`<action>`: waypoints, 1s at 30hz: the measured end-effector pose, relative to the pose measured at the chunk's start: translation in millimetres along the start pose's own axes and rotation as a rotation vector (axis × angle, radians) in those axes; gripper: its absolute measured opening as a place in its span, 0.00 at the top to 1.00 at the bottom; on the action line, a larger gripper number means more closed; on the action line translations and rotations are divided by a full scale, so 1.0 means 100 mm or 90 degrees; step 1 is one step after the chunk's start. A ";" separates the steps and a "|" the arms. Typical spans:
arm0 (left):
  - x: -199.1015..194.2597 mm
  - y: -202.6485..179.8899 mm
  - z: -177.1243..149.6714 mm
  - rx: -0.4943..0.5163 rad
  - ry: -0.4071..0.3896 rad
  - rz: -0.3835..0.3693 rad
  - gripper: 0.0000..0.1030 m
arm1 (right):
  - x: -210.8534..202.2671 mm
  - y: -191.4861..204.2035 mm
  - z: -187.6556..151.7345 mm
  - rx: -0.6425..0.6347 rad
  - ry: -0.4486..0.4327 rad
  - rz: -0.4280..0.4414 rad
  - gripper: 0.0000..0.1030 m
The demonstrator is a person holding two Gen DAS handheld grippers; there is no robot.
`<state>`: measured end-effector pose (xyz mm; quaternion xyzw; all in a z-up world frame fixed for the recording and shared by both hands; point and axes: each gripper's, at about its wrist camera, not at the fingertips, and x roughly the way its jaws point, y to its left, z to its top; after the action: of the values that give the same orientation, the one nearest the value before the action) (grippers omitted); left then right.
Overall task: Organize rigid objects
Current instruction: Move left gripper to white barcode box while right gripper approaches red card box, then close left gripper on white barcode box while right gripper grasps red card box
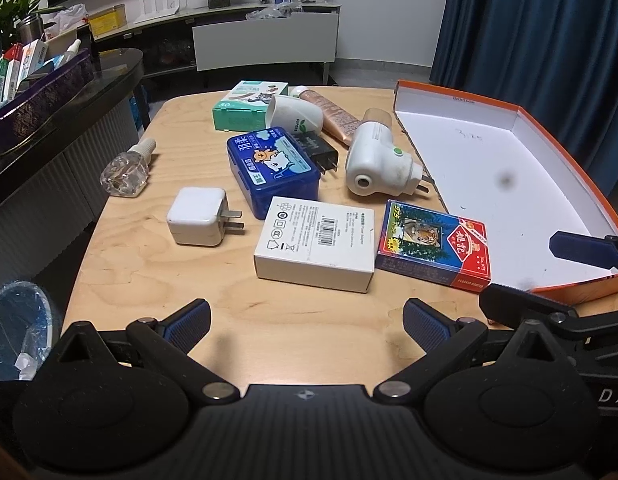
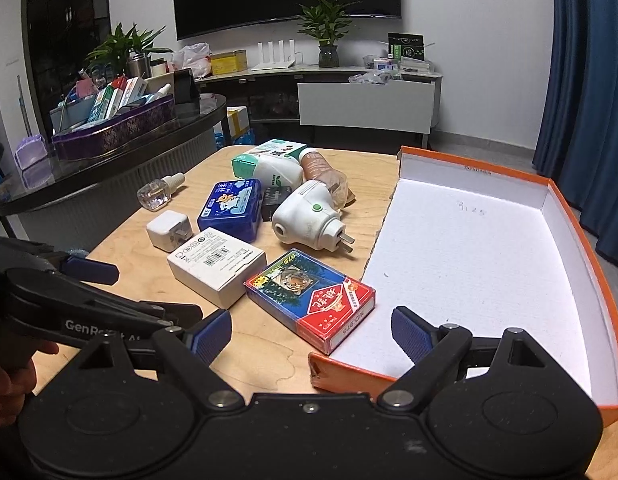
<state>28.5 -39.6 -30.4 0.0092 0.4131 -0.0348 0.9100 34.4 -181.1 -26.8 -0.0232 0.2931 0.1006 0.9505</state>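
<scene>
While both jaws stand wide apart and empty, the left hand-held gripper (image 1: 307,322) hovers low over the surface (image 1: 149,280); the right hand-held gripper (image 2: 311,330) hangs above the playing-card box (image 2: 311,300) beside the orange tray (image 2: 581,248).

On the table: three small boxes, two plugs, one blue tin, one glass bottle, one tube, one big orange tray (image 1: 521,109).

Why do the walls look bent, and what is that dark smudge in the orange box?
Both views use a fisheye lens, so the curtain and furniture bow outward. In the left wrist view, a soft blurred spot sits on the orange box floor at; the right wrist view shows none there, so it's likely lens dirt. Both box floors glare bright white.
</scene>
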 end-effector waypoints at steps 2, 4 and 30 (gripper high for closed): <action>0.04 -0.01 0.01 0.004 -0.001 -0.001 0.00 | 0.00 -0.01 0.01 -0.012 0.004 -0.011 0.01; 0.10 -0.02 0.02 0.007 -0.001 0.000 0.00 | 0.01 -0.03 0.02 -0.030 0.004 -0.028 0.01; 0.24 0.08 0.13 0.020 -0.069 -0.022 0.23 | 1.08 -0.07 0.47 -0.240 0.215 0.135 0.01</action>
<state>54.9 -33.8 -39.9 0.0144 0.3626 -0.0577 0.9300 149.4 -163.5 -48.4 -0.1856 0.4241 0.2473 0.8512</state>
